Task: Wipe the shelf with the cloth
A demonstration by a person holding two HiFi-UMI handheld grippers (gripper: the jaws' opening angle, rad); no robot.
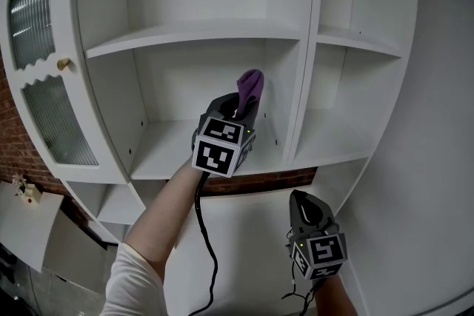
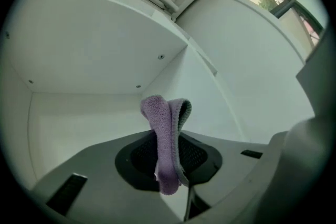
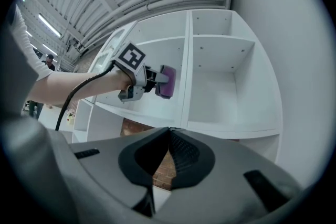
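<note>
l claw [image 2: 169, 136] nips purple cloth [image 2: 157, 113]; head view adds shelf [image 1: 163, 159] beneath it.

Even, soft indoor light, faint shadows under shelves, sharp focus, fisheye-bent dark-vignetted gripper views

**Between the left gripper's [image 1: 238, 112] jaws: the cloth [image 1: 250, 85]**

It juts past the jaw tips, above the shelf [image 1: 167, 155]. The divider [image 1: 301, 70] stands just right of them. The right gripper [image 1: 298, 197] hangs below the shelf, its closed jaws pointing up at it.
</note>
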